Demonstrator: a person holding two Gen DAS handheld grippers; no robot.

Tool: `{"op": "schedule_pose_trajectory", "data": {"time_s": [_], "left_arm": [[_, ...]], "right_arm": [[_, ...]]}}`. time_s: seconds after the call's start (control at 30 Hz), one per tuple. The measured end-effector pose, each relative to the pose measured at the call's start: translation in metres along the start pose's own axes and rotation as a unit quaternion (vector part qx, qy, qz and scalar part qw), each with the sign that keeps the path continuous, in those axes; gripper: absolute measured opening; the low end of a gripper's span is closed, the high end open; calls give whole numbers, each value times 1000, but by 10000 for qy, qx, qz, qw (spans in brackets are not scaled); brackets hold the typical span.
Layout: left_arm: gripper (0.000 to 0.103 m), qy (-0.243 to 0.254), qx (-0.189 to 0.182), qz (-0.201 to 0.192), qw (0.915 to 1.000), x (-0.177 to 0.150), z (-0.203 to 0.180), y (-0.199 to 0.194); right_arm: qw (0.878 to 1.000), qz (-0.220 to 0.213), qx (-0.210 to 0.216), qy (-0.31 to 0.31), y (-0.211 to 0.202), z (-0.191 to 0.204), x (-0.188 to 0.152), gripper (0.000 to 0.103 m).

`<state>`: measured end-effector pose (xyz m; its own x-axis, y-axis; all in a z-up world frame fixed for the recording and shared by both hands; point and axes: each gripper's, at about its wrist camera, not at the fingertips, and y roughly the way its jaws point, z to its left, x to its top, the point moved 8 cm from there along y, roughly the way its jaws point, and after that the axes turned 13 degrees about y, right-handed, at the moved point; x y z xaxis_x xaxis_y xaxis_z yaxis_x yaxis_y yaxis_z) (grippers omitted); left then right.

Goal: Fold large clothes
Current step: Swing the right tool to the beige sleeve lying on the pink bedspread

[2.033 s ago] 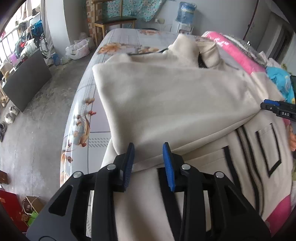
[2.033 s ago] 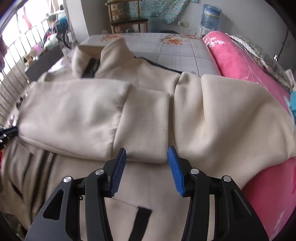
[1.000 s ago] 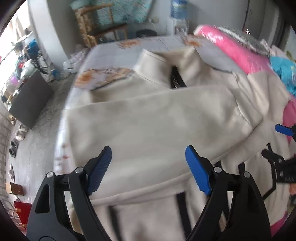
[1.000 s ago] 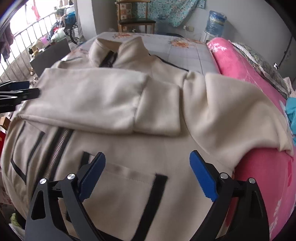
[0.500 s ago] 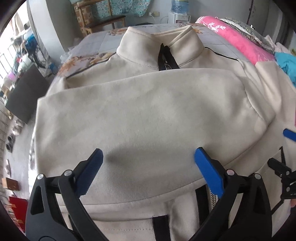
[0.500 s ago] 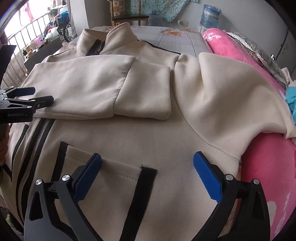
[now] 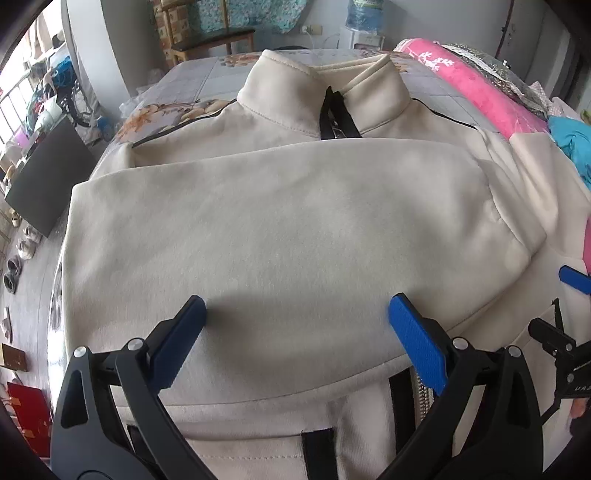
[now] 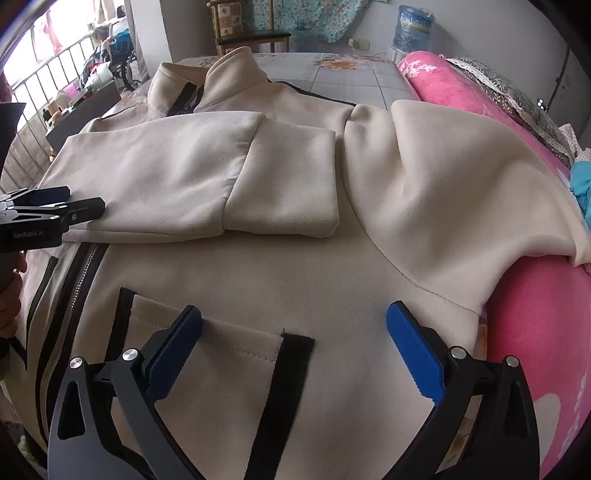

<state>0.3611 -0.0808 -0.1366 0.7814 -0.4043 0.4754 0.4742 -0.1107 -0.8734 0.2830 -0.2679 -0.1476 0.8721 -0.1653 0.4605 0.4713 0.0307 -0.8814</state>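
Note:
A cream zip jacket (image 7: 295,229) (image 8: 295,273) with black trim lies face up on a bed, collar away from me. One sleeve (image 8: 177,184) is folded across its chest, cuff (image 8: 284,199) toward the right. The other sleeve (image 8: 454,177) drapes over a pink blanket. My left gripper (image 7: 295,314) hovers open just over the folded sleeve, nothing between its blue pads. Over the lower front, by a black-edged pocket (image 8: 221,350), my right gripper (image 8: 293,321) is open and empty too. Each gripper shows at the edge of the other's view.
A pink blanket (image 8: 535,332) lies along the bed's right side, with blue cloth (image 7: 572,147) beyond it. The flowered sheet (image 7: 177,110) shows past the collar. A wooden chair (image 7: 214,37) and a water bottle (image 8: 413,29) stand at the far wall. Shoes and clutter lie on the floor at left.
Both grippers let go of the sleeves and opened wide. The left one swung from the bed's left edge to over the folded sleeve and sank closer to it.

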Motion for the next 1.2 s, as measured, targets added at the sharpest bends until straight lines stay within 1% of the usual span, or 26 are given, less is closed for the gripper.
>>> {"op": "schedule_pose_trajectory", "data": {"time_s": [0.1,0.2,0.27,0.3,0.33,0.37,0.43,0.5,0.53,0.57,0.6,0.63,0.7,0.73,0.8,0.83,0.87,0.9,0.97,1.03,1.2], "left_arm": [[97,11,-21,3,10000,1,1,0],[97,43,-32,-21,10000,1,2,0],[97,77,-57,-28,10000,1,2,0],[97,89,-66,-27,9999,0,1,-1],[97,103,-74,-25,9999,0,1,-1],[97,116,-82,-26,9999,0,1,-1],[97,122,-86,-27,9999,0,1,-1],[97,116,-85,-25,9999,0,1,-1],[97,117,-86,-23,9999,0,1,-1],[97,118,-86,-16,9999,0,1,-1],[97,123,-88,-13,9999,0,1,-1],[97,130,-90,-13,9999,0,1,-1],[97,140,-94,-17,9999,-1,1,-1],[97,142,-96,-17,9999,0,2,-1],[97,142,-97,-14,9999,0,2,-1],[97,138,-97,-8,9999,0,2,-1],[97,136,-98,-1,9999,-1,2,-1],[97,139,-98,7,9999,0,2,-1],[97,144,-106,32,9998,-1,1,0],[97,152,-109,48,9998,0,1,0],[97,140,-121,79,9998,0,1,0]], "right_arm": [[9997,180,53,182,-6,-4,6,97],[9965,71,341,763,-26,-26,21,97],[9918,-85,461,1192,-41,-55,35,97],[9890,-153,427,1409,-47,-74,41,97],[9839,-227,398,1729,-54,-100,48,97],[9796,-267,418,1946,-59,-117,52,97],[9654,-400,490,2531,-67,-162,60,97],[9438,-531,528,3220,-74,-219,69,97],[9377,-528,567,3386,-74,-233,71,97],[9256,-502,667,3692,-73,-261,73,97],[9180,-503,668,3876,-72,-276,74,97],[9051,-528,655,4168,-71,-300,75,97],[8870,-600,721,4522,-68,-327,76,97],[8748,-671,728,4742,-67,-344,77,97],[8579,-744,794,5021,-62,-364,75,96],[8455,-777,840,5216,-58,-376,75,94],[8380,-803,859,5328,-55,-382,74,92],[8309,-819,877,5433,-51,-390,73,91],[8190,-845,860,5609,-43,-401,72,85],[8090,-920,920,5732,-36,-412,72,82],[8024,-1143,861,5793,-31,-430,81,76]]}}
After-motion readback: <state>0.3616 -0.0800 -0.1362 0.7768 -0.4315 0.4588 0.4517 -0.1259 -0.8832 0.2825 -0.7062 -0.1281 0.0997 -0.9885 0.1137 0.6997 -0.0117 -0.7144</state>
